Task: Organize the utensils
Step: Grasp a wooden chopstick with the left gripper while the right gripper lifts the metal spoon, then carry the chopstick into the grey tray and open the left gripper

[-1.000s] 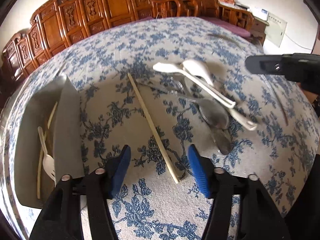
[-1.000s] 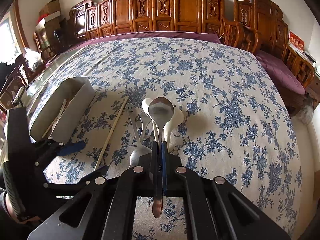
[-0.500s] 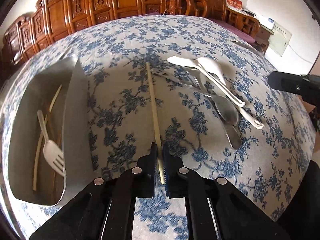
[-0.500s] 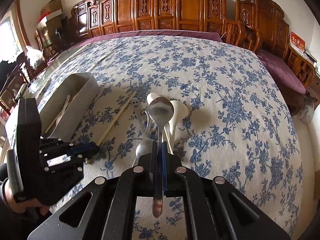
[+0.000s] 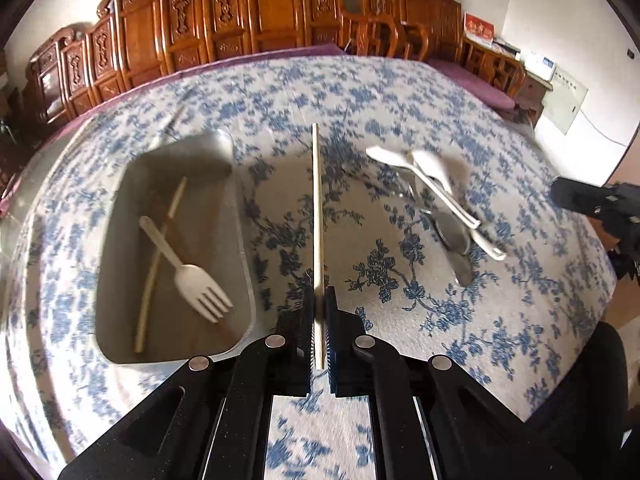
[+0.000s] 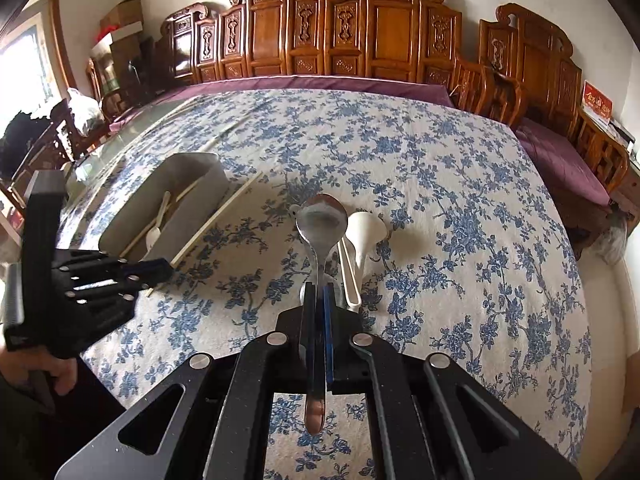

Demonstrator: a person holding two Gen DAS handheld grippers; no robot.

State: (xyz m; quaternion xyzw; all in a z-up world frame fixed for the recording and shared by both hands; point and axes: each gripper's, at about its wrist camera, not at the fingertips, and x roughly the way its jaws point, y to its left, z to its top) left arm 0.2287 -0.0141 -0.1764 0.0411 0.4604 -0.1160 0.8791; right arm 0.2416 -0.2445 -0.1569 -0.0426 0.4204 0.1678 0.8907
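- The table (image 6: 440, 184) lay under a blue-flowered cloth, a soft woven surface that kept thin utensils from sliding and let my fingers get under them.
- Carved wooden chairs (image 6: 304, 36) stood packed along the far edge, glossy and reddish, well apart from the work.
- The tray (image 5: 240, 240), a grey rounded-corner bin with smooth walls, sat on the cloth to the left of my working patch. I judged it to be the collecting place, since it already held a pale fork (image 5: 188, 268) lying across slim sticks.
- My left gripper (image 5: 319, 312) had just been closing and was clamped on a chopstick (image 5: 317, 200), gripping it near its near end so the long straight shaft pointed away from me. It was pale and plain, probably bamboo, though I could not tell for sure. In the right wrist view it ran just beside the tray's wall, so a short sideways carry looked enough.
- My right gripper (image 6: 318, 320) was pressed together on a metal spoon (image 6: 320, 224) by the handle, with the polished, mirror-like bowl held forward.
- The white spoons (image 5: 428, 176), glossy and thick like ceramic or plastic, lay heaped with other metal pieces on the cloth, not yet sorted.
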